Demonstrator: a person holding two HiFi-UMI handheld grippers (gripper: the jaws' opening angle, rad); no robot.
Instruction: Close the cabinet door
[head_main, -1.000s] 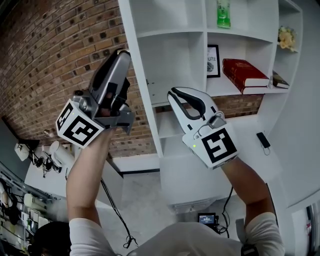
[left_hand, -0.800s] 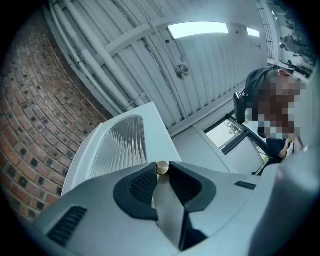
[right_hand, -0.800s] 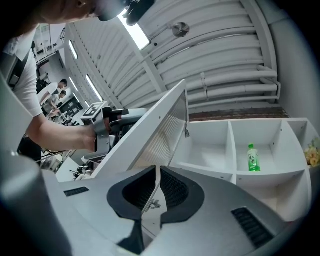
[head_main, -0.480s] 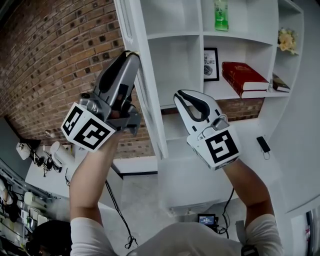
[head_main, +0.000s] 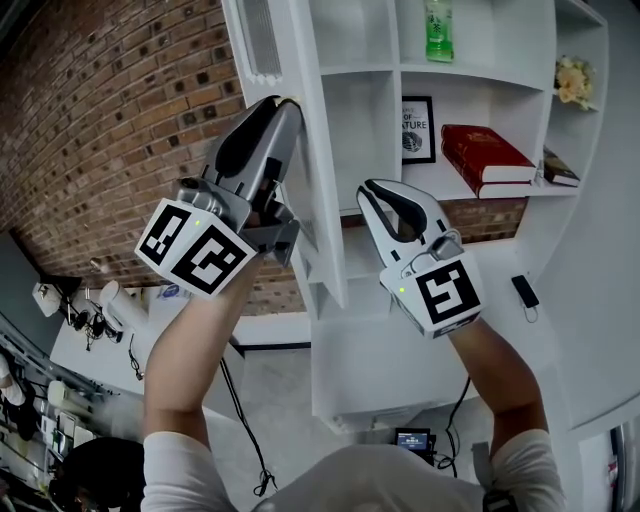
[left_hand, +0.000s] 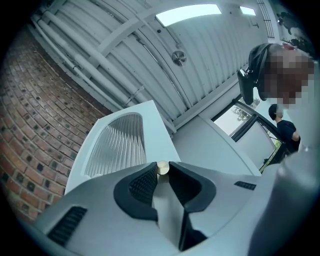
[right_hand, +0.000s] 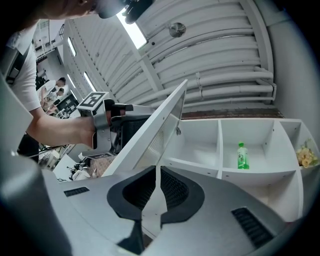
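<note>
Clamping my left gripper (head_main: 281, 108) on knob (left_hand: 162, 168) of cabinet door (head_main: 318, 180); door standing ajar, tall edge between my grippers, shelves (head_main: 440, 68) lying to its right. My right gripper (head_main: 384, 198) hanging beside, jaws together, empty.

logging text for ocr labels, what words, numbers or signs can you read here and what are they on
"URE", seemingly the end of a capital word on the framed picture on the shelf; the rest is unreadable.
green bottle: label too small to read.
red book: no readable title.
cubes on the left gripper and right gripper: square marker patterns, no text.
</note>
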